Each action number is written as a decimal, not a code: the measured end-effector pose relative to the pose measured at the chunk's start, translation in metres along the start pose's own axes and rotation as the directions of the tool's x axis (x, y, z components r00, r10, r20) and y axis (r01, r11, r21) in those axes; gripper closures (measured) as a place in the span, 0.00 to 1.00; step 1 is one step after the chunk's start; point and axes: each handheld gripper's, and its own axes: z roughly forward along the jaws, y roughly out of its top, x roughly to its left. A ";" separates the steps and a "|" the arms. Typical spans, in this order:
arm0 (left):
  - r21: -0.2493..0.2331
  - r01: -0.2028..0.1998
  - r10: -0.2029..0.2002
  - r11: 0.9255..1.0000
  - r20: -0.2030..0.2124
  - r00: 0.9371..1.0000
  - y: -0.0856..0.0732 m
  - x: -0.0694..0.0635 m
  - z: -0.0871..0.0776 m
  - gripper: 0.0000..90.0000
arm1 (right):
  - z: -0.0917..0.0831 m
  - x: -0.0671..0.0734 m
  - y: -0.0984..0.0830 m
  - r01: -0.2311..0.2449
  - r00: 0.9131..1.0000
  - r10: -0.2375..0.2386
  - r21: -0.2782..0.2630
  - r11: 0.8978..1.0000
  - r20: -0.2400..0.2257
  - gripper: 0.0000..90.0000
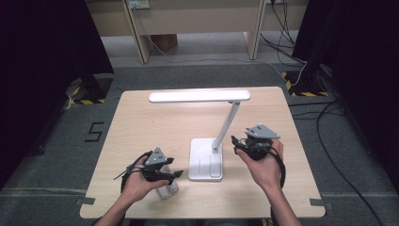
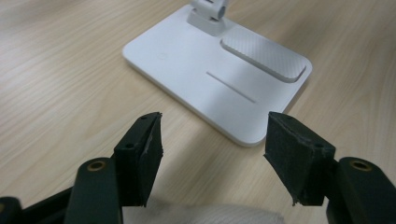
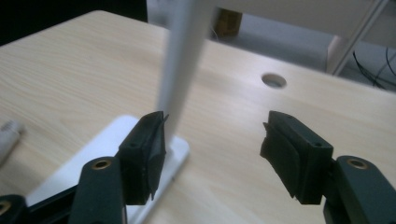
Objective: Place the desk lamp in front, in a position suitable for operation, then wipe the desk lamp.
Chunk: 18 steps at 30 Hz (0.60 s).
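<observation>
Both grippers open beside lamp (image 1: 205, 159)

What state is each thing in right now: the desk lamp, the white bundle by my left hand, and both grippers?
Desk lamp: upright on the table, arm tilted, head level, not held.
Lamp head: whether it is lit, I cannot tell.
White bundle: lying on the table under the left gripper, untouched.
Left gripper: open, nothing between its fingers.
Right gripper: open, beside the lamp arm, not gripping it.
</observation>
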 end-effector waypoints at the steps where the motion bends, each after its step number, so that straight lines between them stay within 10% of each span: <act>1: 0.002 0.009 -0.009 1.000 -0.006 1.000 -0.002 0.002 -0.003 0.39 | -0.003 -0.005 -0.008 -0.018 1.000 0.018 0.014 1.000 0.002 0.47; 9: -0.016 0.055 -0.056 0.998 -0.049 0.997 -0.015 0.009 -0.020 0.39 | -0.015 -0.029 -0.056 -0.087 0.995 0.084 0.076 0.993 0.045 0.55; 18: -0.021 0.094 -0.095 0.995 -0.064 0.993 -0.026 0.015 -0.025 0.37 | 0.008 -0.017 -0.075 -0.096 0.995 0.097 0.146 0.985 -0.003 0.54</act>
